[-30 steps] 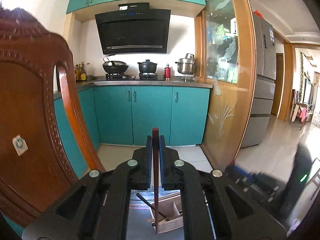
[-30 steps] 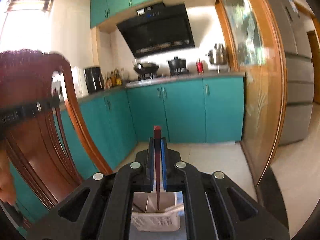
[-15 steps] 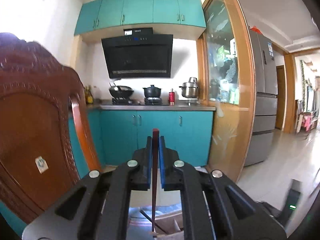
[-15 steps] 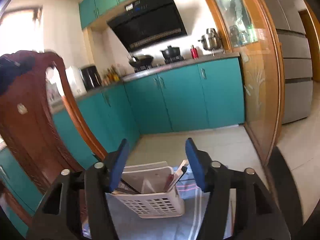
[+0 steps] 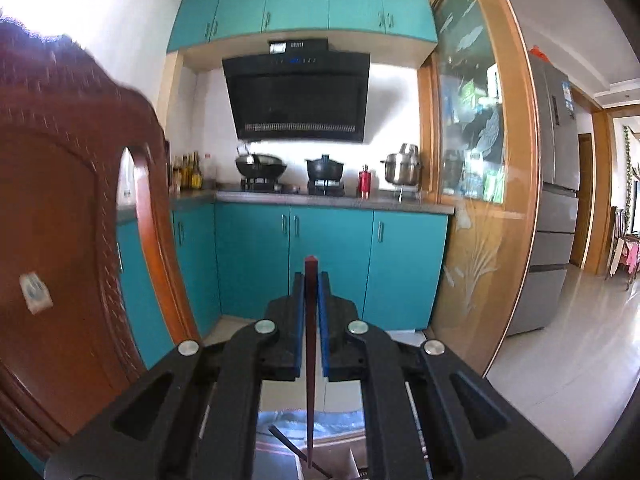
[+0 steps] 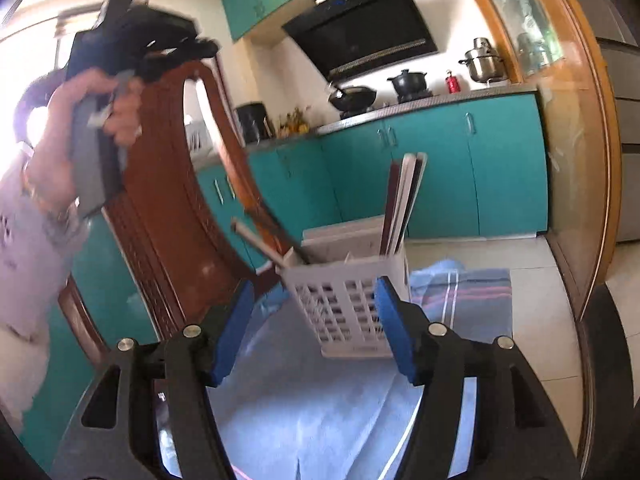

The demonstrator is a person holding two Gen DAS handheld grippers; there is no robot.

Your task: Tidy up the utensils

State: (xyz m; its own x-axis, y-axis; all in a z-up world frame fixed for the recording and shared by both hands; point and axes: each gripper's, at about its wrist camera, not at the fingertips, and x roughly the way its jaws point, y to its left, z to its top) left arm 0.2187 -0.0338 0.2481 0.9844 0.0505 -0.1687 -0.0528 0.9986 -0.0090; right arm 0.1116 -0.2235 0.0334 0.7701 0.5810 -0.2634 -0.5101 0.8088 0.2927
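The left gripper [image 5: 311, 320] pinches one upright chopstick [image 5: 310, 360]. The right gripper [image 6: 314, 324] is empty, jaws opening before the basket [image 6: 348, 304] of chopsticks. Risk: a tilted chopstick strikes the rim and tips the basket.

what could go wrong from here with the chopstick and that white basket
The left gripper is shut on one dark red chopstick held by its upper part, so the long free end could swing and miss the white perforated plastic basket. That basket looks light and stands on a wrinkled blue cloth, with utensils leaning out; a nudge might tip it. The right gripper, jaws opening and empty, is close in front of it.
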